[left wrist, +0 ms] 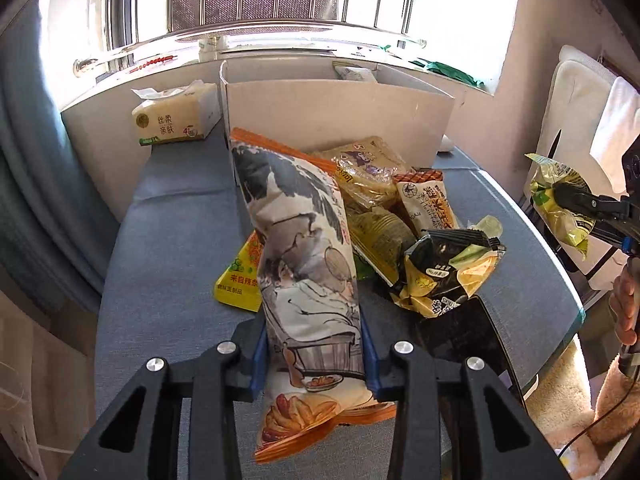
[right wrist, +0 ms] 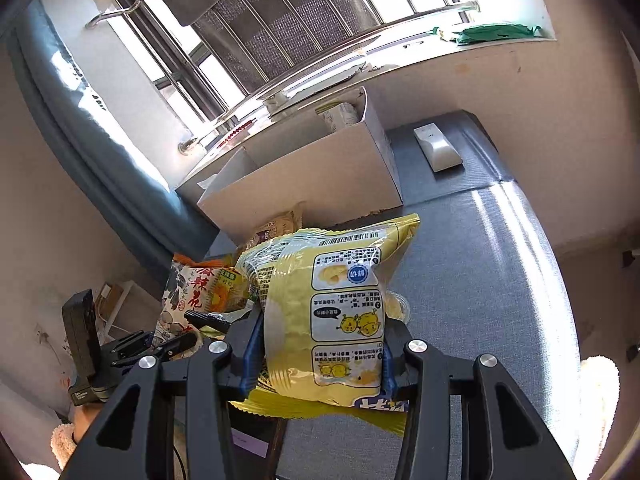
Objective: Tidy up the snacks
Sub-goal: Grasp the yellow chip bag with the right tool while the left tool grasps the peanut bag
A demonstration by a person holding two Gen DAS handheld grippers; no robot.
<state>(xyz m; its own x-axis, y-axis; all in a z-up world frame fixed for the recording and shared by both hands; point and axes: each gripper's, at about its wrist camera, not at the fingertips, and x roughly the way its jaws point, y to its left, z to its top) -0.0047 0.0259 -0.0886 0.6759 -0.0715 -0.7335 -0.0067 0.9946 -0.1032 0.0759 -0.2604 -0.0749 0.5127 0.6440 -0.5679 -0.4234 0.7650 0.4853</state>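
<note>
While lifted over the grey table (left wrist: 160, 280) — carry step, bound for cardboard box (left wrist: 340, 116): left gripper (left wrist: 314, 364) pinching painted snack bag (left wrist: 304, 264), right gripper (right wrist: 322, 354) pinching yellow chip bag (right wrist: 332, 300) — next, lowering both inside.

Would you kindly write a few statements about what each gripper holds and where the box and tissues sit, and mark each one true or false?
1. The left gripper is shut on the ink-painting snack bag. True.
2. The right gripper is open and holds nothing. False: its fingers clamp the yellow chip bag.
3. The cardboard box stands beyond the snack pile, towards the window. True.
4. The tissue pack lies inside the cardboard box. False: it sits outside, beside the box's left wall.
5. The white remote rests on top of the snack pile. False: it lies on the blue tablecloth, right of the box.
</note>
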